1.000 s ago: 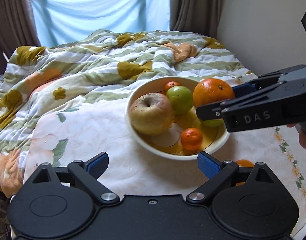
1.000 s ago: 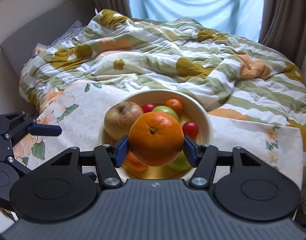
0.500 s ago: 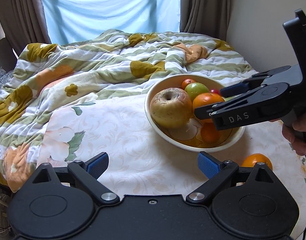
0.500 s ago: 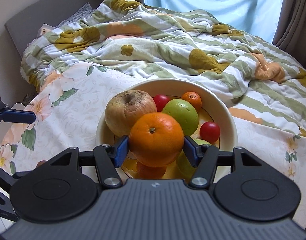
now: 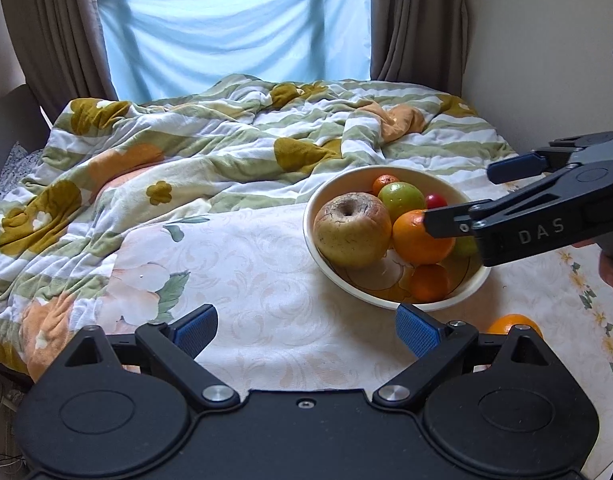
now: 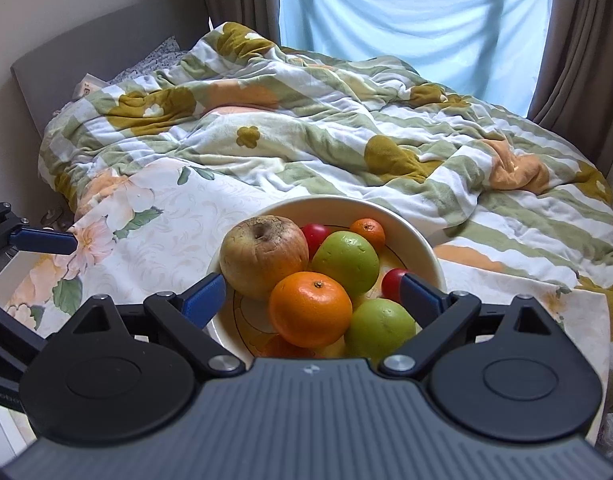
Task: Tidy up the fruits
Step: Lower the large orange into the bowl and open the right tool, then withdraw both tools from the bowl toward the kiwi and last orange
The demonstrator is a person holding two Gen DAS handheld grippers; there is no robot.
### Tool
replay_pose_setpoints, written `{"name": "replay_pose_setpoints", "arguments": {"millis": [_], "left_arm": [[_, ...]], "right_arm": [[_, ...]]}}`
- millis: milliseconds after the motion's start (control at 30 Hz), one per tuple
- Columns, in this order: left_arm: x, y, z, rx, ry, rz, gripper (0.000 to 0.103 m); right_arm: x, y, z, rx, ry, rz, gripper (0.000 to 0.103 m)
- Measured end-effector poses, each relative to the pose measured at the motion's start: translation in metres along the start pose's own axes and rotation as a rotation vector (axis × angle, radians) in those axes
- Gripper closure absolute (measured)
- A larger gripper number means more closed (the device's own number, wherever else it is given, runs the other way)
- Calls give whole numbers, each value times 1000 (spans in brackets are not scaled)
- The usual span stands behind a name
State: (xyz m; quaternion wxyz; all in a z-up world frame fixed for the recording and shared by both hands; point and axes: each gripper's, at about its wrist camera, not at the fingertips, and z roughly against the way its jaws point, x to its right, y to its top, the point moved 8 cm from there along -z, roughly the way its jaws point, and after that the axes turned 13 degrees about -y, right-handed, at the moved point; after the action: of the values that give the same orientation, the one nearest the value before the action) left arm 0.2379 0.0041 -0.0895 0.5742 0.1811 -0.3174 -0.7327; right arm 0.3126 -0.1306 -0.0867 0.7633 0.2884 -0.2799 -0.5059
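Note:
A cream bowl (image 6: pixel 422 224) (image 5: pixel 326 196) on the floral cloth holds a large brownish apple (image 6: pixel 263 256) (image 5: pixel 352 229), green fruits (image 6: pixel 345 262), small red fruits, small oranges and a large orange (image 6: pixel 310 309) (image 5: pixel 420 240). My right gripper (image 6: pixel 312 294) is open, its jaws wide on either side of the large orange, which rests in the bowl. In the left wrist view the right gripper (image 5: pixel 462 196) reaches over the bowl from the right. My left gripper (image 5: pixel 306 326) is open and empty, near the cloth's front. Another orange (image 5: pixel 514 322) lies on the cloth right of it.
A rumpled striped floral blanket (image 5: pixel 226 152) covers the bed behind the bowl. A grey headboard (image 6: pixel 86 60) stands at the left, a wall at the right, and curtains with a blue sheet (image 5: pixel 234 28) over the window behind.
My right gripper lowered the large orange into the bowl and opened, letting it go. My left gripper drew back and to the left from the bowl.

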Motion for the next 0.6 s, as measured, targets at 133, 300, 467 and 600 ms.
{"name": "replay_pose_setpoints", "arguments": {"millis": [133, 300, 467, 600], "left_arm": [[3, 1, 19, 33, 16, 8, 5], [16, 4, 50, 105, 31, 4, 5], [27, 4, 79, 160, 65, 4, 5], [30, -2, 102, 191, 83, 27, 4]], "right_arm": [[8, -3, 16, 2, -19, -25, 0], [22, -7, 52, 25, -38, -56, 0], [31, -9, 90, 51, -62, -78, 0], [34, -14, 118, 66, -70, -91, 0]]}}
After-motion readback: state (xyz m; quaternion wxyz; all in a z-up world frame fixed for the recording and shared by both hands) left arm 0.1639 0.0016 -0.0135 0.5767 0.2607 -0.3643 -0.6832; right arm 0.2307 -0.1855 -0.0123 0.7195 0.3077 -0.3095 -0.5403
